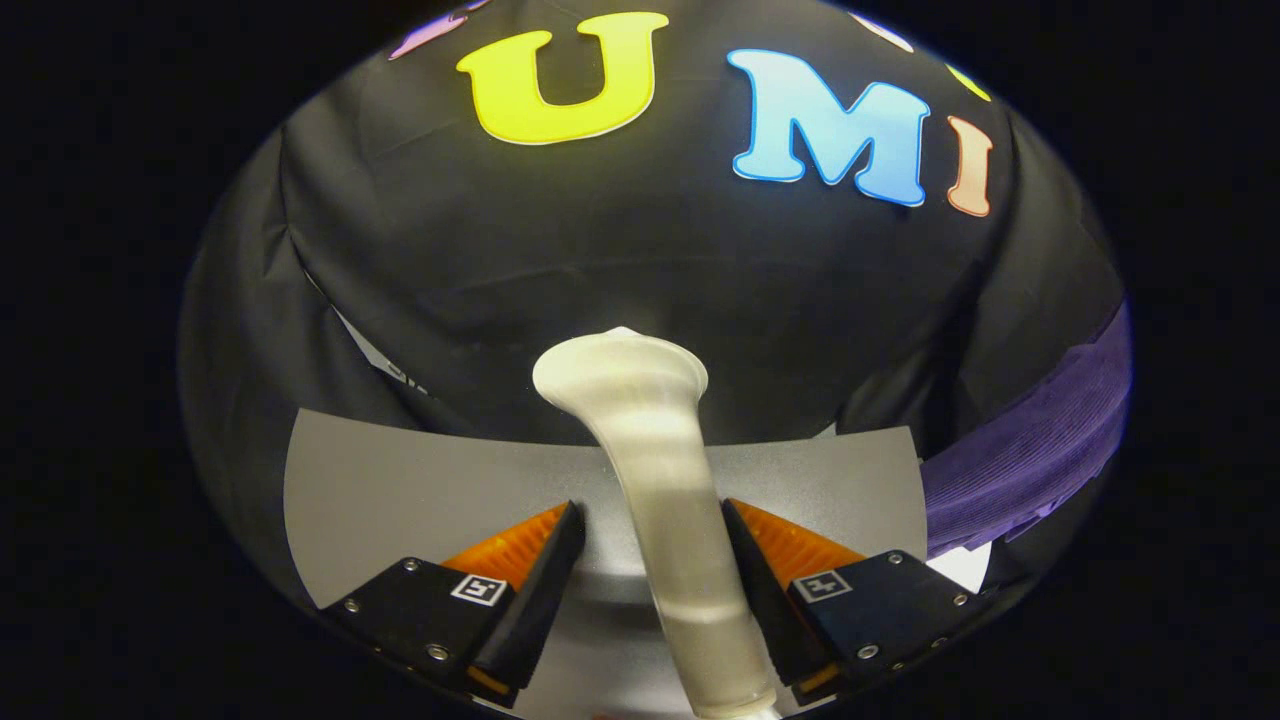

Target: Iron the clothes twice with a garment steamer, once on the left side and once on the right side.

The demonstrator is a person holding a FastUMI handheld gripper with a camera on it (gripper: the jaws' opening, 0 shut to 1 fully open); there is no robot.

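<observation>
From my claw's own camera, my claw (650, 540) stands partly spread around the garment steamer (655, 470): its pale, cream handle runs up between my fingers, hard against the right one and apart from the left. Its flared head sits beyond my fingertips and looks smeared, blurred. Under it lies the grey table (400, 490). Off to my right, purple ribbed clothes (1030, 450) hang beside the table.

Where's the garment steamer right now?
In the gripper view, the garment steamer stands between the claw's two fingers, its head over the grey table, with the purple garment off to its right.
</observation>
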